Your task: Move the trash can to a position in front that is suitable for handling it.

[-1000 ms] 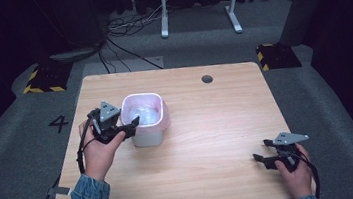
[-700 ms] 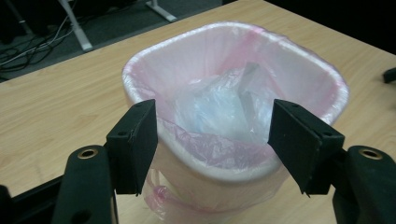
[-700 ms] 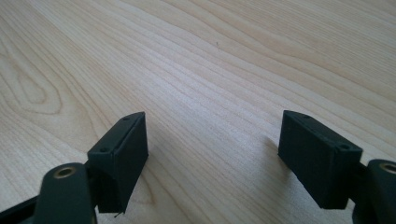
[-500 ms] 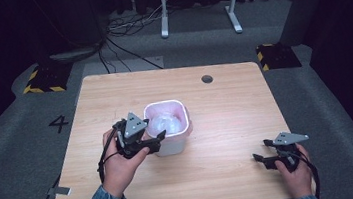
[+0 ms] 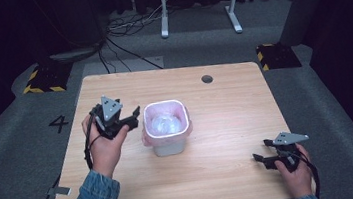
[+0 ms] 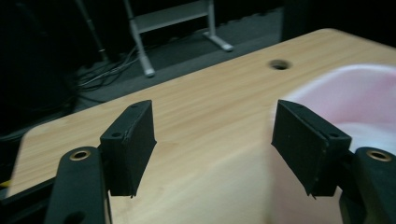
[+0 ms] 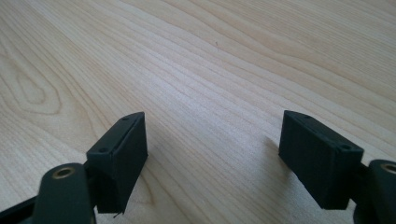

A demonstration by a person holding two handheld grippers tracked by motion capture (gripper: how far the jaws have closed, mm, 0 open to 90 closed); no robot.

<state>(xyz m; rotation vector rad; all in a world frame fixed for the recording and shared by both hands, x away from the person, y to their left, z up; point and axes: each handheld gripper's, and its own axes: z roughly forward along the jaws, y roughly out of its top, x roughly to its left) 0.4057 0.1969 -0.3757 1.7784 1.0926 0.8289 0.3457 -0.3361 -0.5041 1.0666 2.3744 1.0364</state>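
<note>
A small white bin [image 5: 166, 128] with a pink bag liner stands upright near the middle of the wooden table [image 5: 230, 103]. My left gripper [image 5: 132, 117] hovers just left of the bin's rim, open, with nothing between its jaws. In the left gripper view the gripper [image 6: 215, 140] is spread wide and the bin's pink rim [image 6: 359, 93] lies beyond the right jaw. My right gripper [image 5: 262, 152] rests low at the table's near right, open. In the right gripper view bare wood lies between its jaws [image 7: 212, 154].
A round cable hole [image 5: 207, 79] sits in the table's far right part. A white stand [image 5: 198, 1] and loose cables [image 5: 122, 40] lie on the dark floor beyond. A strip of tape [image 5: 60, 191] marks the floor at the near left.
The bin slid right and nearer with my left gripper at its rim. The left gripper has since let go and drawn back to the left. The right gripper stayed put.
</note>
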